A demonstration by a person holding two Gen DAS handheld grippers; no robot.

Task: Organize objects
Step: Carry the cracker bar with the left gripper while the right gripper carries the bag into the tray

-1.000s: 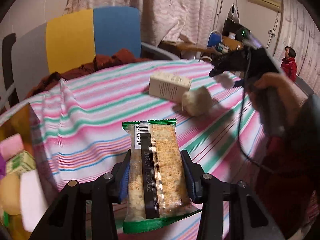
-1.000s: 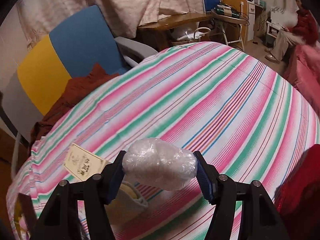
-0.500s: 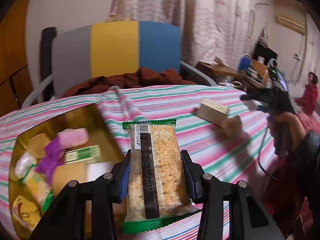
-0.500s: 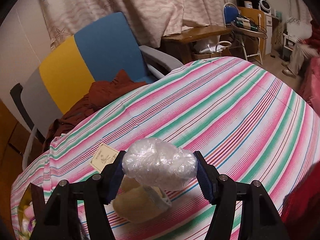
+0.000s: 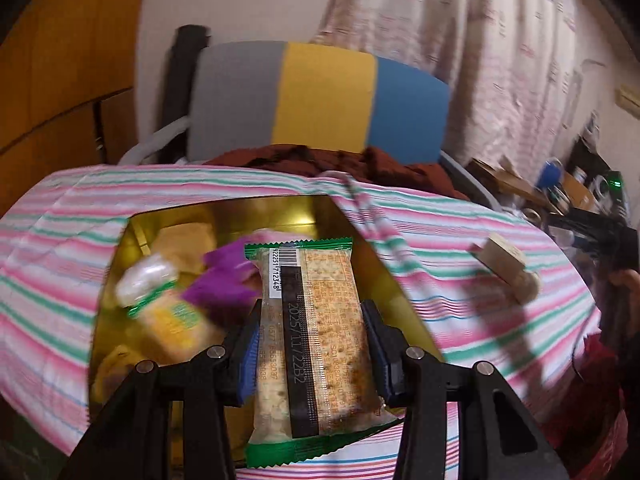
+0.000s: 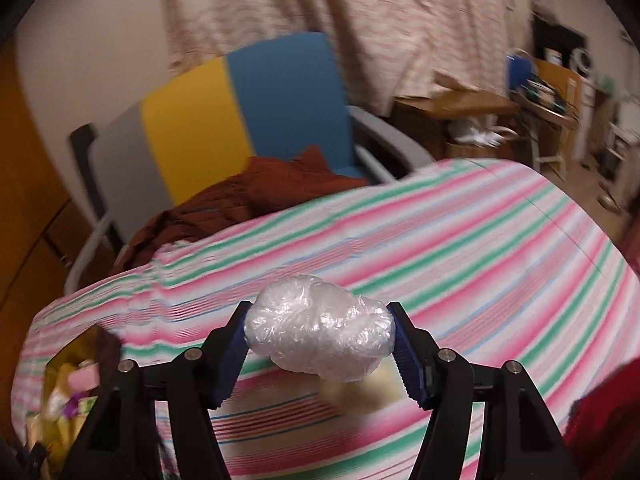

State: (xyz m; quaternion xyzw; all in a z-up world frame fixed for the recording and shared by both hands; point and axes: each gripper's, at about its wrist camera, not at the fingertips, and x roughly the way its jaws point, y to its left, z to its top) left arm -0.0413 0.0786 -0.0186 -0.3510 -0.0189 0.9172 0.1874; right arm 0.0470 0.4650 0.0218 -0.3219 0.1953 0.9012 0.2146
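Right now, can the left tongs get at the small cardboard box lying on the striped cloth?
Probably not yet. The left tongs are shut on a cracker packet, so they have no free grip. The cardboard box lies off to the right on the striped cloth, beyond the gold tin.

A glossy plastic cracker wrapper (image 5: 316,332), a shiny gold metal tin (image 5: 280,210), crinkled clear plastic film on a bundle (image 6: 320,338), and a matt striped cloth (image 6: 480,248).
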